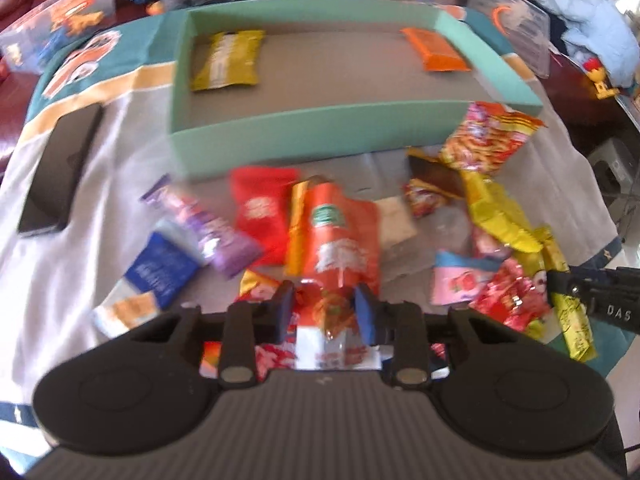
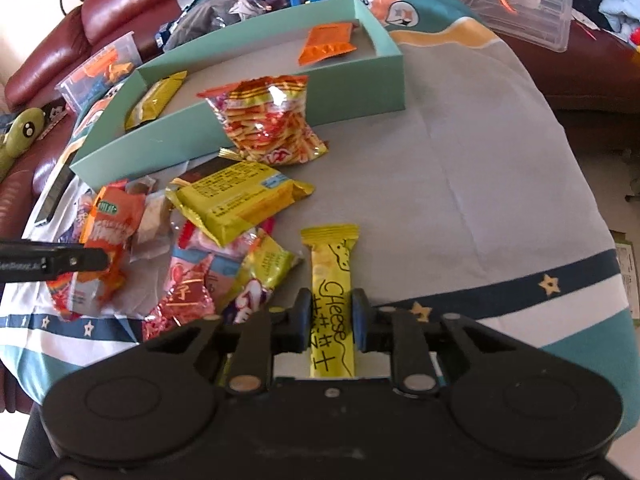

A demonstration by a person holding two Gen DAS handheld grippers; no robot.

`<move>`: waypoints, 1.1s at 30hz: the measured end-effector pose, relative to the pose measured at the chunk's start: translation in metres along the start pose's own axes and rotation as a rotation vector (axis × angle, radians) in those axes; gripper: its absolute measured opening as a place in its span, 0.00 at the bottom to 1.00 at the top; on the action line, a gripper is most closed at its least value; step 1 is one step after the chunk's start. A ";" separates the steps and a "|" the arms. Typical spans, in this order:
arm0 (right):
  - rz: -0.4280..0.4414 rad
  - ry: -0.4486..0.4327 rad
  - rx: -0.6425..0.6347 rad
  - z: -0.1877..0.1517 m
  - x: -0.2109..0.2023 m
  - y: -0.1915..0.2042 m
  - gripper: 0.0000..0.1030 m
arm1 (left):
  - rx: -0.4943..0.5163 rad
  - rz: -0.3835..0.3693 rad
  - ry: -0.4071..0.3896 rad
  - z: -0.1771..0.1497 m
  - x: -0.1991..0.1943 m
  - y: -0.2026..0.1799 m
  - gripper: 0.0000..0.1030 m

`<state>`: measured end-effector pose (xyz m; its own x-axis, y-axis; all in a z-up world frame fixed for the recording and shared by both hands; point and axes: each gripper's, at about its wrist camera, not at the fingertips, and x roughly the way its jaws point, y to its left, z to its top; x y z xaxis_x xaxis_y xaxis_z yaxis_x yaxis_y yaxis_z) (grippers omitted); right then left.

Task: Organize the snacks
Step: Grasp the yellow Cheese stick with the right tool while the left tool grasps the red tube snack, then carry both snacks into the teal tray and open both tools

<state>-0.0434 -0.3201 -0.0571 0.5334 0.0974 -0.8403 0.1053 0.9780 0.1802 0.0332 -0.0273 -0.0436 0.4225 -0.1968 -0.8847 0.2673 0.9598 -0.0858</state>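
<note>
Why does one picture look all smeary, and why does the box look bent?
Left wrist view: blurred throughout, so the orange snack packet has smeared print. Right wrist view: sharper, "Cheese" reads clearly on the yellow stick. Both views: the fisheye lens curves the teal box edges.

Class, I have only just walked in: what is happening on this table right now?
A person is sorting snacks with two handheld grippers. The left gripper is closed around a red-orange foil snack packet in the loose pile. The right gripper straddles a long yellow "Cheese" stick wrapper lying on the cloth. The shallow teal cardboard box holds only an olive-gold packet and an orange packet; the other snacks lie outside it.
</note>
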 end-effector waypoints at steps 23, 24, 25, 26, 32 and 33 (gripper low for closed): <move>-0.034 -0.021 -0.087 -0.008 -0.003 0.007 0.20 | 0.146 -0.069 0.024 -0.007 0.018 -0.053 0.15; -0.018 -0.016 -0.070 -0.007 -0.004 0.006 0.19 | 0.152 -0.068 0.008 -0.007 0.014 -0.055 0.13; 0.016 -0.013 -0.031 -0.005 -0.007 0.001 0.19 | 0.162 -0.058 -0.012 -0.007 0.010 -0.057 0.13; 0.026 -0.017 -0.009 -0.003 -0.010 -0.003 0.19 | 0.159 -0.060 -0.026 -0.006 0.005 -0.056 0.13; 0.038 -0.055 0.047 0.014 -0.027 -0.016 0.19 | 0.091 -0.115 -0.065 0.004 -0.023 -0.036 0.13; 0.035 -0.061 0.050 0.017 -0.028 -0.017 0.19 | 0.082 -0.121 -0.075 0.006 -0.028 -0.033 0.13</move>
<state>-0.0459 -0.3430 -0.0278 0.5874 0.1188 -0.8006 0.1261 0.9636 0.2355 0.0176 -0.0545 -0.0138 0.4455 -0.3269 -0.8334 0.3884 0.9093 -0.1491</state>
